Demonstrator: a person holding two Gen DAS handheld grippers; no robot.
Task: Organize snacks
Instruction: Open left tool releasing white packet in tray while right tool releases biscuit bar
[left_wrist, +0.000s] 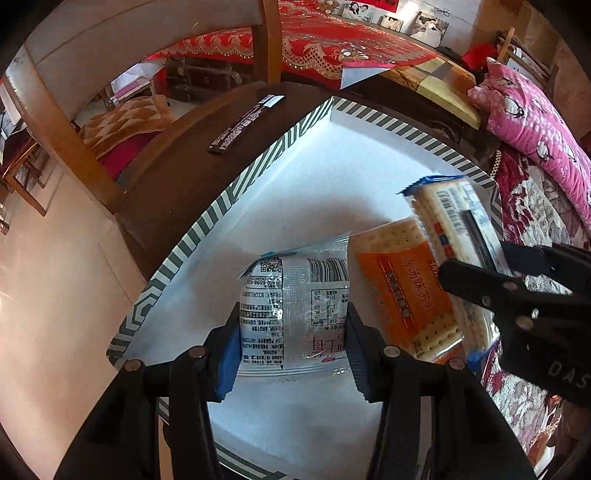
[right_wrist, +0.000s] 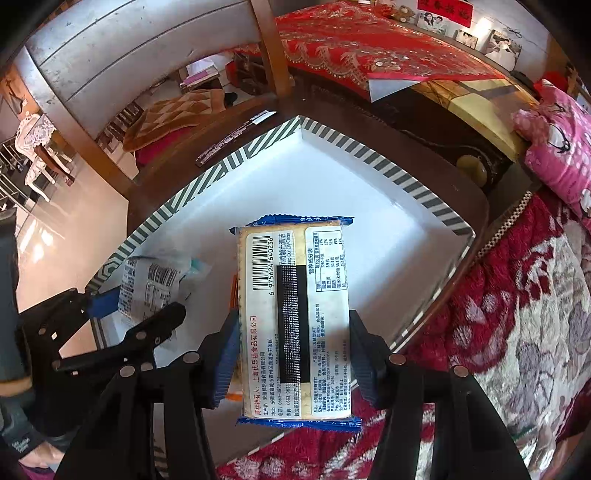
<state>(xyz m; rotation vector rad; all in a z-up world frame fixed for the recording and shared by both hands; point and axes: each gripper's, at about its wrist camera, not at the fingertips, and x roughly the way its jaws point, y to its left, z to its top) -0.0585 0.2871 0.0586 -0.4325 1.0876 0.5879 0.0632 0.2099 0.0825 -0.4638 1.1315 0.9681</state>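
Left wrist: left gripper (left_wrist: 293, 339) grips silver packet (left_wrist: 295, 310) | right gripper (right_wrist: 293, 354) grips cracker pack (right_wrist: 293, 325)

Left wrist camera looking down along its fingers, close over the striped box (left_wrist: 236, 192), right wrist camera facing down likewise from the box's right, both sharing the box (right_wrist: 373, 155), the dark table (left_wrist: 207, 122) and the red cloth (right_wrist: 354, 48) behind.
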